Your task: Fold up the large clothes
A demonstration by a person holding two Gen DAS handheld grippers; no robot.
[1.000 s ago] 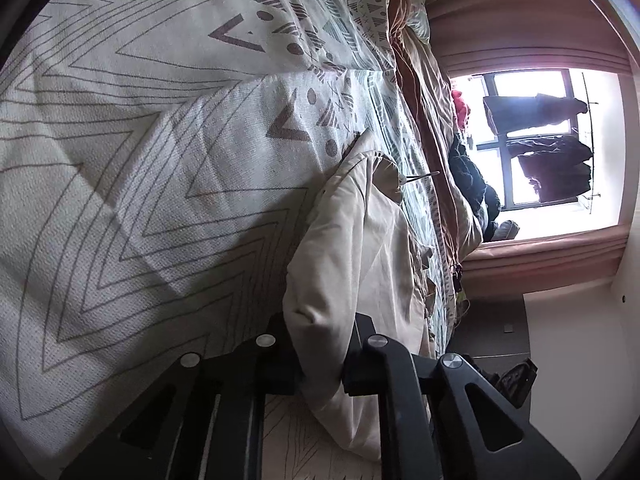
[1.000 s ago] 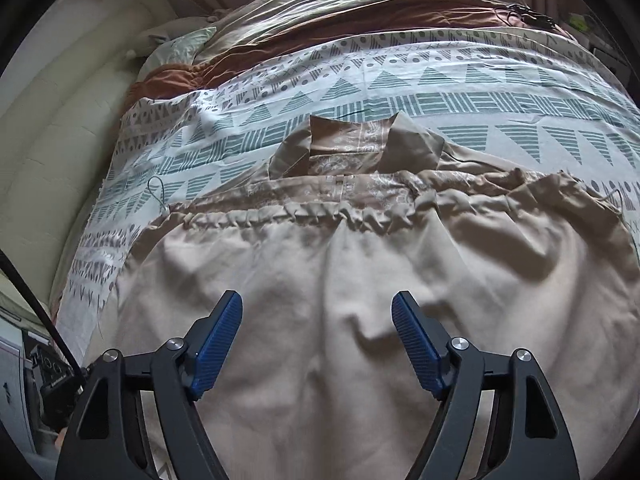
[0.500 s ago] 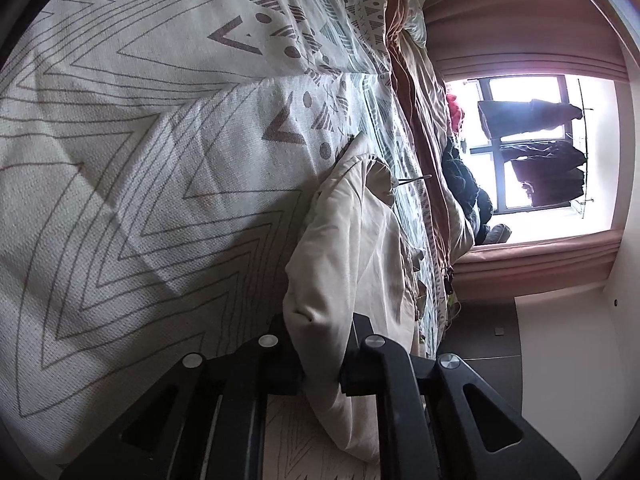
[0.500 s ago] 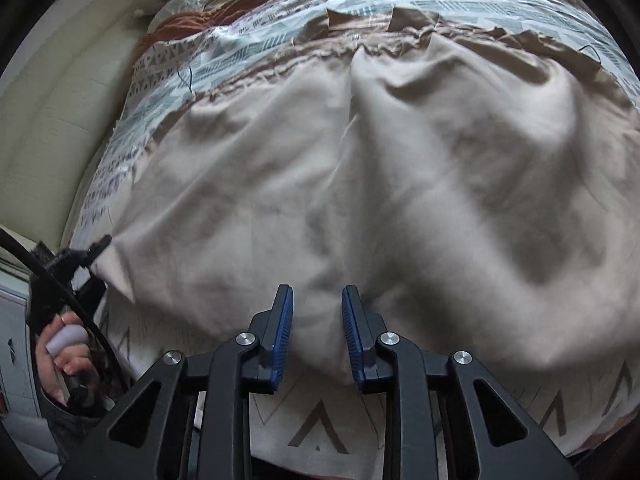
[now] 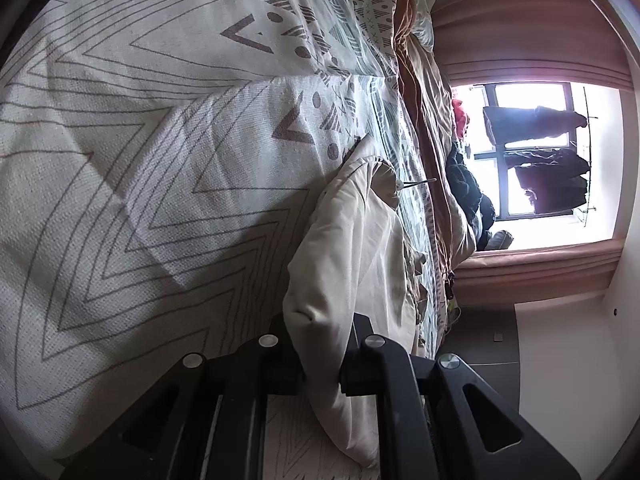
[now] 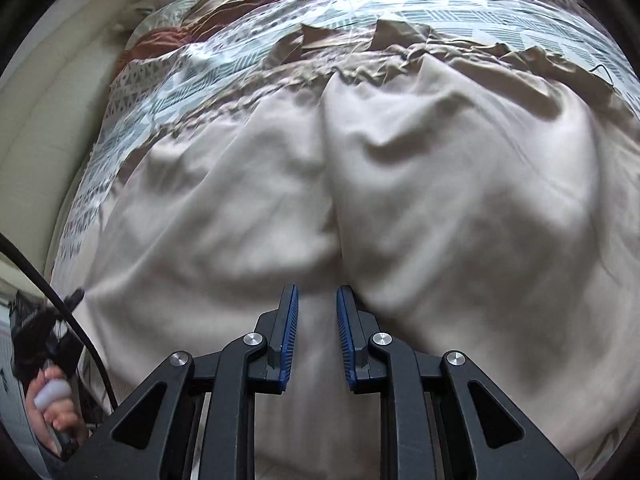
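Beige garment [image 6: 400, 200] edges pinched by left gripper [image 5: 320, 364] and just-closing right gripper [image 6: 317, 320]; bedspread [image 5: 140, 140] beside lies bare

The beige garment [image 6: 400, 200] runs off the right wrist view's lower and right edges, its far gathered edge smeared by blur. In the left wrist view, its fold hides the left claw [image 5: 320, 360] pads.
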